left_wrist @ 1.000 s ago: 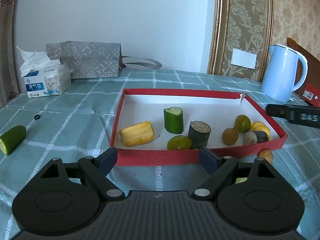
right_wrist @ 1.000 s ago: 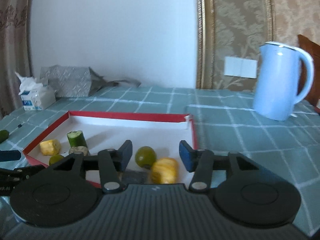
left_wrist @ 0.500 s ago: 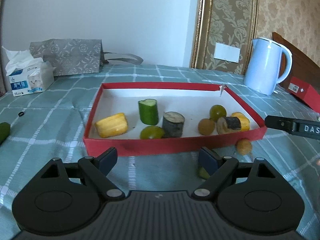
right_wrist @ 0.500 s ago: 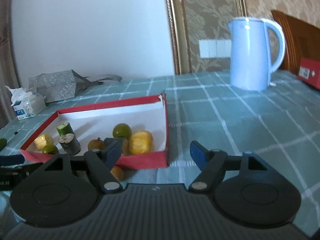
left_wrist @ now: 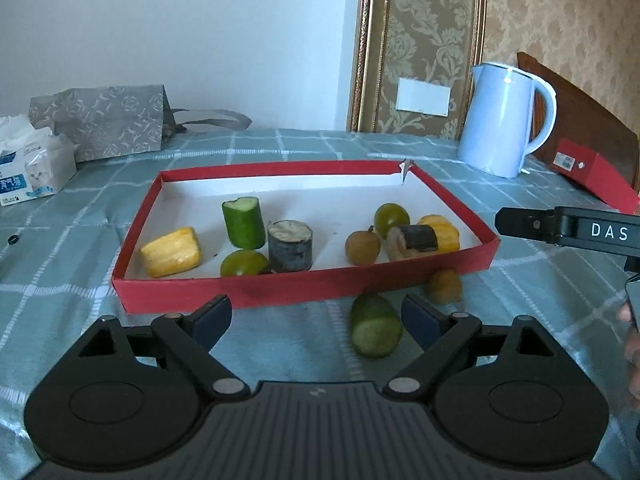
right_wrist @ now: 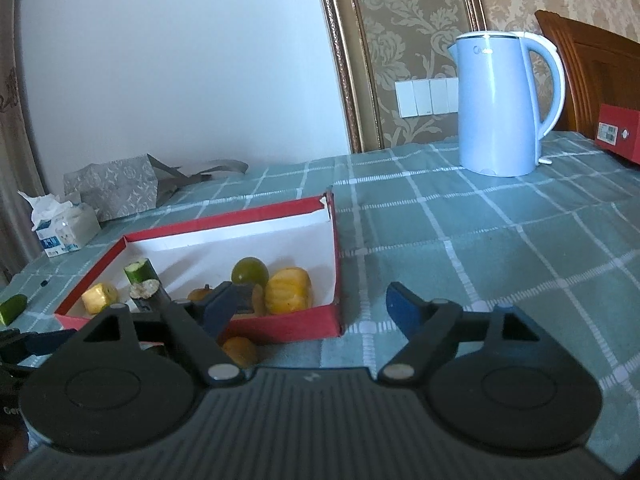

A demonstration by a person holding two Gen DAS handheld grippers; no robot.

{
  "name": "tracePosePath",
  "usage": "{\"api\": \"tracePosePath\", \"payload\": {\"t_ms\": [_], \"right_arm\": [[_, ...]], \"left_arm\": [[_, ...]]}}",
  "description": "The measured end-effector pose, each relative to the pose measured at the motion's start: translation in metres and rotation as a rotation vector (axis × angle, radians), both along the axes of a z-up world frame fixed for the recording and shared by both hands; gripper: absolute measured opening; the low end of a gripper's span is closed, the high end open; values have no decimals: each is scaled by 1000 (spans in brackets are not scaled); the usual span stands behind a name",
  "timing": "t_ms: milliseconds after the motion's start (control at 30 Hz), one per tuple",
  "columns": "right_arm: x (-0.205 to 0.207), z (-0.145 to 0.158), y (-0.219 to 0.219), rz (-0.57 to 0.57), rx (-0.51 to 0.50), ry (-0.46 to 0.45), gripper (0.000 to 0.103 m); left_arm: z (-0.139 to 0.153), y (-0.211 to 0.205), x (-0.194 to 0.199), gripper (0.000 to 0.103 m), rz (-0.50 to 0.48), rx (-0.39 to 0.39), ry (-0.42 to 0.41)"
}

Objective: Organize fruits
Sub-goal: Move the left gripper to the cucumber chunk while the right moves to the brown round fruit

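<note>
A red tray [left_wrist: 300,290] with a white floor holds several cut pieces and small round fruits, among them an upright cucumber piece [left_wrist: 243,222] and a yellow chunk [left_wrist: 171,252]. On the cloth in front of the tray lie a second cucumber piece [left_wrist: 376,330] and a brown longan [left_wrist: 445,286]. My left gripper [left_wrist: 316,314] is opening; that cucumber piece lies between its fingers, close to the right one, and is not pressed. My right gripper [right_wrist: 314,304] is also opening at the tray's [right_wrist: 332,216] near right corner, holding nothing. The longan [right_wrist: 239,350] lies beside its left finger.
A light blue kettle [right_wrist: 496,108] stands at the back right, with a red box [right_wrist: 618,130] beyond it. A tissue box [left_wrist: 36,172] and a grey bag [left_wrist: 108,120] sit at the back left. Another cucumber piece [right_wrist: 12,308] lies on the cloth, left of the tray.
My right gripper has drawn back from over the tray to its right corner, and its jaws have widened. The left view has shifted right, bringing the loose cucumber piece between the left fingers.
</note>
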State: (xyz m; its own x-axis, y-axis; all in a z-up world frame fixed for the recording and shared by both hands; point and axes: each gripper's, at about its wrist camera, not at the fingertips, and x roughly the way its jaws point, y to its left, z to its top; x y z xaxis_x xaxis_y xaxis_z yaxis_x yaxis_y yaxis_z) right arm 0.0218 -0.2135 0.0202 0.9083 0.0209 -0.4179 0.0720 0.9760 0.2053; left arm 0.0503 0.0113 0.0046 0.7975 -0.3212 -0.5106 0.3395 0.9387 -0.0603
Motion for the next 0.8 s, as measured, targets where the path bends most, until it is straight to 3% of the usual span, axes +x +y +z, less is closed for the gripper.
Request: {"api": "tracePosePath", "payload": {"t_ms": [433, 533, 700, 800], "right_arm": [[-4, 3, 2, 5, -10, -20, 81], [-4, 3, 3, 6, -16, -21, 81], [-4, 3, 4, 6, -16, -18, 81], [-3, 2, 4, 4, -22, -14, 81]], "left_arm": [[-13, -23, 9, 91, -10, 78, 61], [-15, -24, 11, 72, -26, 74, 83], [-17, -32, 10, 56, -39, 115, 64], [-16, -33, 9, 39, -50, 115, 58]]}}
